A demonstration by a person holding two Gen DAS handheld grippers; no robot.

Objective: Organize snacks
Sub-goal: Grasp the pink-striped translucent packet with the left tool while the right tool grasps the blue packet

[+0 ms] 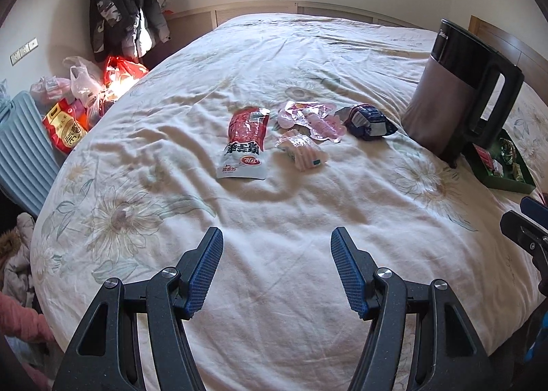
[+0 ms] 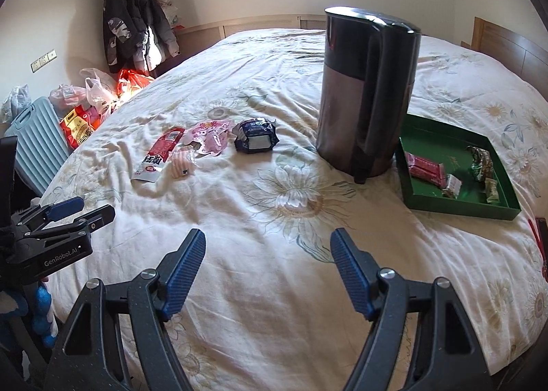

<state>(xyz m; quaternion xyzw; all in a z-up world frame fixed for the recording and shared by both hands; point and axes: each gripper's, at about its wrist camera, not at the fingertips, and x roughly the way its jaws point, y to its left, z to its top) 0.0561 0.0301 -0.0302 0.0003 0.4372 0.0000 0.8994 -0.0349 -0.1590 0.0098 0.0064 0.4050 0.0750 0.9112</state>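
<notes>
Left wrist view: the left gripper (image 1: 276, 247) hovers above the bed (image 1: 274, 206), fingers spread wide and holding nothing. Ahead lie a red snack packet (image 1: 245, 144), a pink packet (image 1: 310, 118) and a dark blue packet (image 1: 368, 122).

Right wrist view: the right gripper (image 2: 268, 249) also has its fingers spread, empty. A green tray (image 2: 459, 204) holding small snacks sits just beside a dark kettle (image 2: 368, 89).

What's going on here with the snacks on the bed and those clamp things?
A person holds a two-finger gripper in each hand to tidy snacks. Both the left gripper and the right gripper are open and empty, above the bedspread. Four packets lie loose: a red packet, a pink one, a pale one and a dark blue one. A green tray beside the kettle already holds some snacks.
</notes>
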